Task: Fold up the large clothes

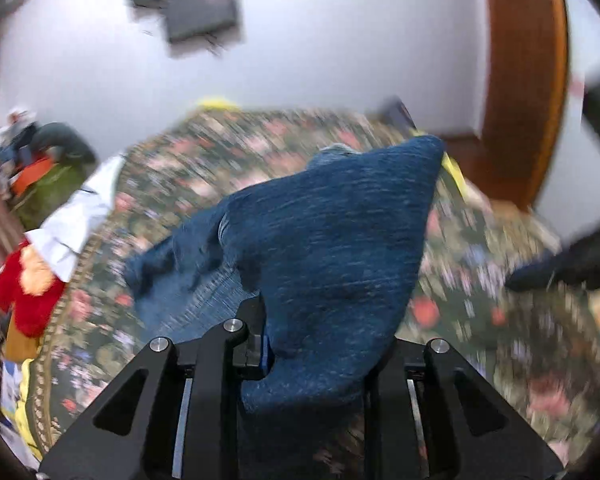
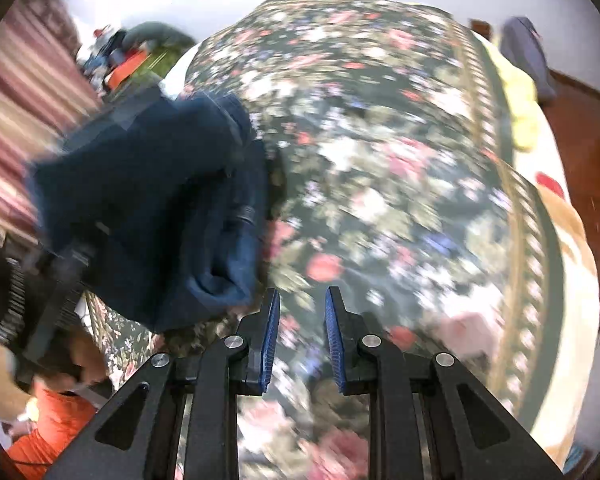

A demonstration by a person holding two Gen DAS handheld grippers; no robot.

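Left hand-held gripper [image 1: 324, 344] is clenched on blue jeans [image 1: 320, 232]; only the right view shows right hand-held gripper [image 2: 302, 312] slightly parted, empty above the floral bedspread [image 2: 380, 140].

Nothing here can be read from where I stand: both views are smeared with blur, and no letter, number, label or brand shows on anything in them. The dark panels on the wall [image 1: 198, 0] carry no legible marks, and neither does the blue garment [image 1: 320, 240].
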